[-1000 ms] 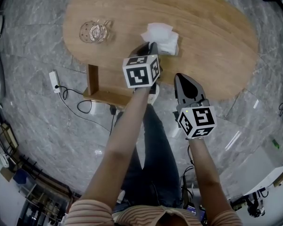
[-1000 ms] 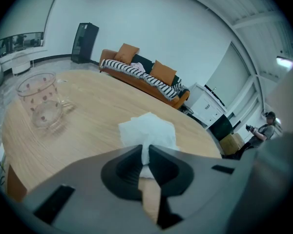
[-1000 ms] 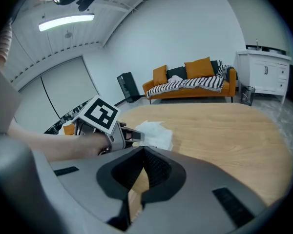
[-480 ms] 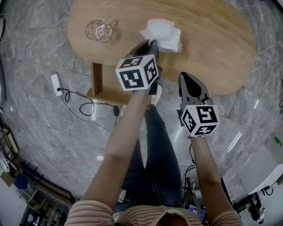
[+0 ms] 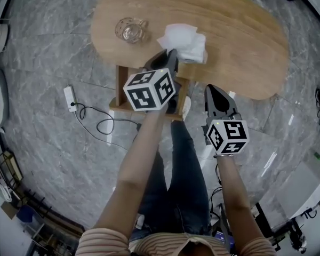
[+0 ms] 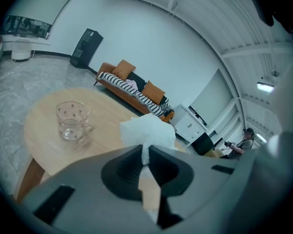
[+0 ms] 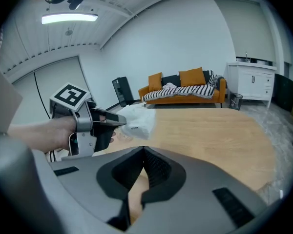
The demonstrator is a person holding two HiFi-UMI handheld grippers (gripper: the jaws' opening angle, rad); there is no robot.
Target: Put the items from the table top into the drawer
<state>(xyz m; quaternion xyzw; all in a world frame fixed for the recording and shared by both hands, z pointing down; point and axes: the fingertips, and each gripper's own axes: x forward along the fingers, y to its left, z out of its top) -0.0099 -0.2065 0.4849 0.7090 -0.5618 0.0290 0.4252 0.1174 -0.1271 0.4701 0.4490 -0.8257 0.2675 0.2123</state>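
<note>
A white soft tissue pack (image 5: 184, 40) hangs over the middle of the oval wooden table (image 5: 245, 41); my left gripper (image 5: 170, 55) is shut on its near edge. In the left gripper view the pack (image 6: 147, 130) bulges up just past the closed jaws of the left gripper (image 6: 144, 152). A clear glass mug (image 5: 130, 30) stands upright on the table to the left, also seen as the mug (image 6: 72, 122). My right gripper (image 5: 215, 92) hovers at the table's near edge, to the right of the pack, shut with nothing in it. From the right gripper view the right gripper (image 7: 142, 152) looks at the left gripper (image 7: 118, 119) holding the pack (image 7: 139, 120).
A wooden frame (image 5: 119, 87) sits under the table's near edge, partly hidden by my left arm. A white power strip (image 5: 70, 98) and cables lie on the marble floor at left. An orange sofa (image 7: 183, 91) and a white cabinet (image 7: 251, 79) stand beyond the table.
My left gripper has risen toward the camera with the tissue pack still in its jaws. The right gripper has shifted slightly along the table's near edge. The mug has not moved.
</note>
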